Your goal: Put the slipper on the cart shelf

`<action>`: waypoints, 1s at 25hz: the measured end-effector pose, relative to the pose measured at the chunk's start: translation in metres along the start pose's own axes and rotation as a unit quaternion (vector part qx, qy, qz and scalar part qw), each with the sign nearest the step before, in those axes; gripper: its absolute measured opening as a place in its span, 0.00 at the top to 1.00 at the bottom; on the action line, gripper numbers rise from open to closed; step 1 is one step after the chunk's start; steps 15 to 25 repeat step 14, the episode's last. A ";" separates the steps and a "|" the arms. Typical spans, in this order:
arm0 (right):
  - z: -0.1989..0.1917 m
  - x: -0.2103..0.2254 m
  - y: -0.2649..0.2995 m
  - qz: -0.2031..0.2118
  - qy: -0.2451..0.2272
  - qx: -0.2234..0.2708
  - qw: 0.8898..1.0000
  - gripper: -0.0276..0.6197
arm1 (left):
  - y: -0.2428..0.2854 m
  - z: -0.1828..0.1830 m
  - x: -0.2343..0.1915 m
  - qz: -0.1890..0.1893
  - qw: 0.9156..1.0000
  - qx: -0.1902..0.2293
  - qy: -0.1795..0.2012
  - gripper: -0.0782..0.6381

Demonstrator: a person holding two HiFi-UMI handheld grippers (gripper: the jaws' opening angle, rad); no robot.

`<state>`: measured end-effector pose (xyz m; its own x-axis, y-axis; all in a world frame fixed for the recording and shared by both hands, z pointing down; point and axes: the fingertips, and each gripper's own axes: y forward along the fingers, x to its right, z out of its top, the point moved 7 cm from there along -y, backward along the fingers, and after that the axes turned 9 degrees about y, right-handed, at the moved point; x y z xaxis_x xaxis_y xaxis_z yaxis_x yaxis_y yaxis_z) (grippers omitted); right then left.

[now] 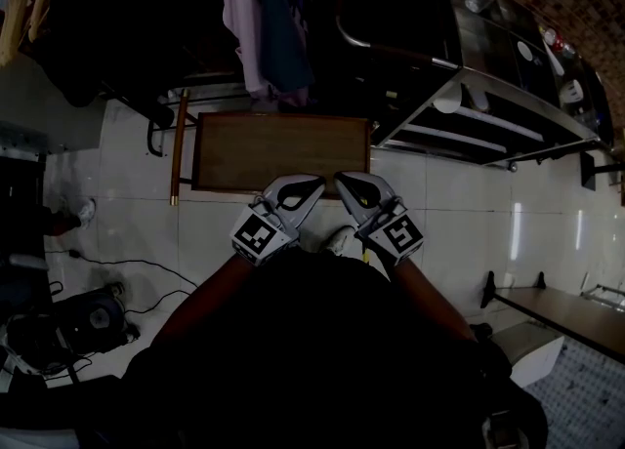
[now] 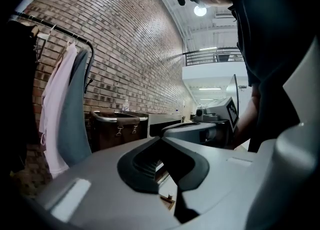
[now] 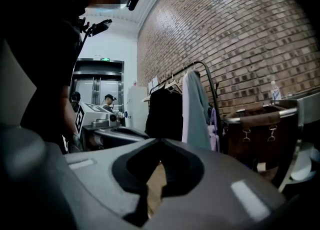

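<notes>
Hands idle, well short of the cart [image 1: 532,123]: left gripper [image 1: 305,186] and right gripper [image 1: 350,184] sit side by side, both clenched shut w/ nothing between the jaws. Slipper is prob the pale rounded thing [image 1: 450,98] at the cart's near-left shelf end, but it's too small to be sure. If so, placing looks done, and next move is only a check that it sits fully on the shelf, not overhanging. If not, no slipper in view, pickup not yet begun. Long axis & toe direction: can't tell, only a rounded end shows
</notes>
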<state>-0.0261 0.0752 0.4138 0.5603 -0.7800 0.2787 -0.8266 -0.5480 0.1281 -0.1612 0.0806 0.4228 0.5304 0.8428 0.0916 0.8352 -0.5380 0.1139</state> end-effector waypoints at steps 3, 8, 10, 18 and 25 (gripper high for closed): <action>-0.004 0.000 0.002 0.003 -0.005 0.002 1.000 0.95 | -0.001 0.000 -0.001 -0.001 1.000 -0.001 -0.004 0.89; -0.002 -0.004 0.004 0.001 -0.002 -0.002 1.000 0.96 | -0.002 -0.004 -0.001 -0.004 1.000 -0.001 -0.004 0.89; -0.002 -0.005 0.004 -0.001 -0.001 -0.005 1.000 0.96 | -0.002 -0.005 -0.001 -0.005 1.000 -0.001 -0.005 0.89; -0.006 -0.008 0.003 -0.004 0.003 -0.010 1.000 0.96 | -0.003 -0.006 0.000 -0.009 1.000 -0.002 -0.005 0.89; -0.006 -0.008 0.003 -0.004 0.003 -0.010 1.000 0.96 | -0.003 -0.006 0.000 -0.009 1.000 -0.002 -0.005 0.89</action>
